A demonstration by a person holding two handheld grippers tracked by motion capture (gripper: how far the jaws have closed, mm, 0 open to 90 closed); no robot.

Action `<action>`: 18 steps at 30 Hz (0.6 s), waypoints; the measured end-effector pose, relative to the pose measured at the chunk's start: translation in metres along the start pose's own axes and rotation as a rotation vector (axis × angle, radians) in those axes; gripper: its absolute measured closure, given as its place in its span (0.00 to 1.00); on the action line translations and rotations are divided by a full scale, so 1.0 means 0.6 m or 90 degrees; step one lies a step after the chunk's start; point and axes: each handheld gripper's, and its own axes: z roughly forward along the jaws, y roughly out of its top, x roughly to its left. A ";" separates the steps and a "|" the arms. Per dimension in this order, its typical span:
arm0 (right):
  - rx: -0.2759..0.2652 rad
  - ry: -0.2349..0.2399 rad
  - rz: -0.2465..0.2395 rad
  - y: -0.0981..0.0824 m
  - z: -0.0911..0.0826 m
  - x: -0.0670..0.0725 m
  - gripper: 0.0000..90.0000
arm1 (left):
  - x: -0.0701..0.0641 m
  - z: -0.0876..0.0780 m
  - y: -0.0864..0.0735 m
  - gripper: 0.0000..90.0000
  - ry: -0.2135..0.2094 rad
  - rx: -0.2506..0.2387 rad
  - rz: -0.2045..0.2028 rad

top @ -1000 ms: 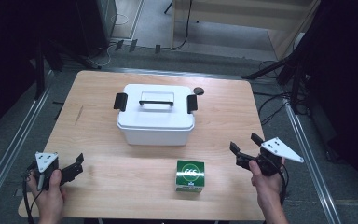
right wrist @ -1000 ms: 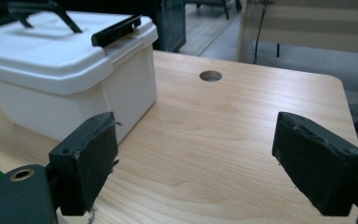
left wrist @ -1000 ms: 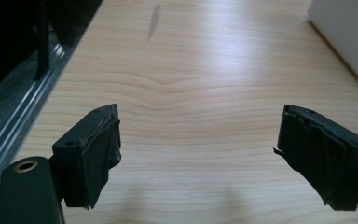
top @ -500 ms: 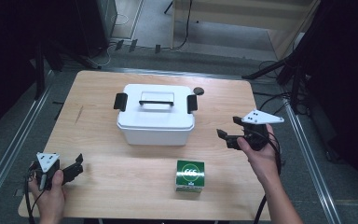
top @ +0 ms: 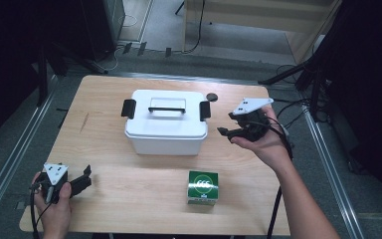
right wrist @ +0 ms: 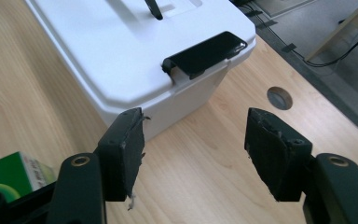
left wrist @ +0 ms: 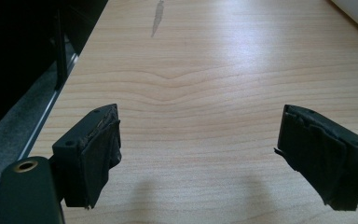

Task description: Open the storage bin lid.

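Note:
A white lidded storage box (top: 165,124) with a black handle and black side latches stands mid-table. Its right latch (right wrist: 206,52) lies just ahead of my right gripper (right wrist: 196,149), whose jaws stand open and empty. In the high view the right gripper (top: 227,130) hovers close beside the box's right end, held above the table. A small green carton (top: 203,186) sits near the front edge, and its corner (right wrist: 14,172) shows at lower left in the right gripper view. My left gripper (top: 85,177) rests at the front left corner, open over bare wood (left wrist: 200,140).
The wooden table (top: 104,149) has a round grommet hole (top: 211,96) behind the box's right end, seen too as a grommet (right wrist: 279,97) in the right gripper view. Metal rails and cables run along both sides. A dark streak (left wrist: 157,16) marks the wood at left.
My right gripper has risen from the table's right front and moved left and away, up to the box's right latch. The left gripper has stayed in place.

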 end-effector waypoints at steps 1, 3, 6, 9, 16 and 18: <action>0.000 0.000 0.000 0.000 0.000 0.000 0.43 | 0.000 0.000 0.000 0.15 0.000 0.000 0.000; 0.027 -0.006 -0.038 0.022 0.008 0.002 0.46 | 0.001 0.000 0.000 0.15 0.001 -0.002 -0.002; 0.030 -0.005 -0.052 0.036 0.010 0.001 0.49 | 0.001 -0.001 0.000 0.15 -0.001 -0.002 -0.002; 0.036 0.006 -0.081 0.057 0.014 -0.001 0.55 | 0.001 -0.001 0.000 0.15 -0.004 -0.001 -0.001; 0.068 0.048 -0.140 0.093 0.033 -0.009 0.66 | 0.001 0.000 0.000 0.15 -0.006 0.001 0.000; 0.080 0.064 -0.163 0.101 0.040 -0.011 0.67 | 0.001 0.000 0.000 0.15 -0.007 0.002 0.000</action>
